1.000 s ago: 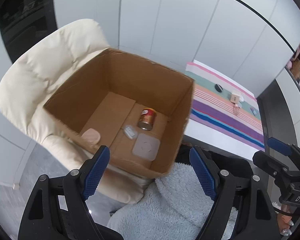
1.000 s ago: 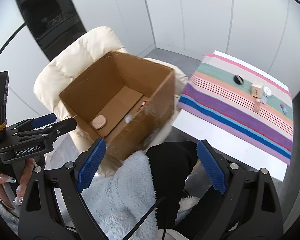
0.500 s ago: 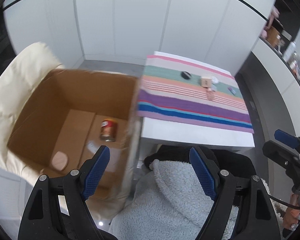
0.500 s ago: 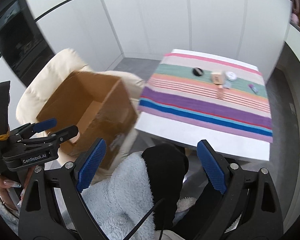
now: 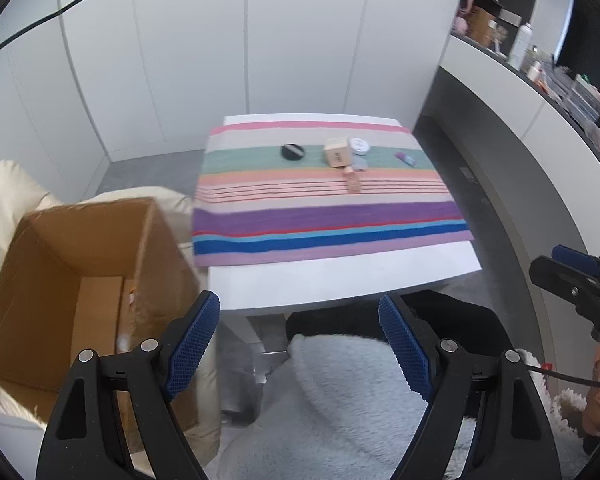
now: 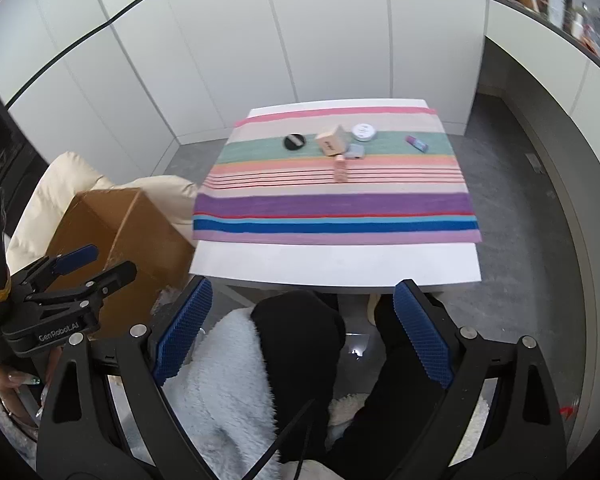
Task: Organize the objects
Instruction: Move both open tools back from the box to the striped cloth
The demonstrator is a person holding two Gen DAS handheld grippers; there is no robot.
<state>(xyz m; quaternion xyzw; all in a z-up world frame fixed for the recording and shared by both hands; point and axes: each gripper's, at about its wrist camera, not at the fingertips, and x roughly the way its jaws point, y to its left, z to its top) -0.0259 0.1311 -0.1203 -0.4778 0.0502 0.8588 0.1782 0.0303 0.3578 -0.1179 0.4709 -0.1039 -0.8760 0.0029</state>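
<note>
An open cardboard box [image 5: 80, 264] sits on a cream chair [image 5: 4, 196] at the left; its side also shows in the right wrist view [image 6: 112, 224]. On the striped cloth [image 5: 324, 216] lie a black round compact [image 5: 293, 151], a wooden cube [image 5: 336, 155], a white round tin [image 5: 360, 145], a small grey-blue case [image 5: 361, 165], a pink bottle [image 5: 352, 182] and a purple tube [image 5: 405, 157]. My left gripper [image 5: 300, 344] is open and empty, held low in front of the table. My right gripper [image 6: 302, 332] is open and empty, over my lap.
The cloth covers a white table [image 6: 340, 264] set against white wall panels. A grey counter [image 5: 520, 128] with bottles runs along the right. My lap in a fluffy grey robe [image 5: 340, 408] fills the near foreground. Grey floor lies around the table.
Both grippers have swung right, away from the box toward the table. The box has slid to the left edge of both views; its contents are out of sight.
</note>
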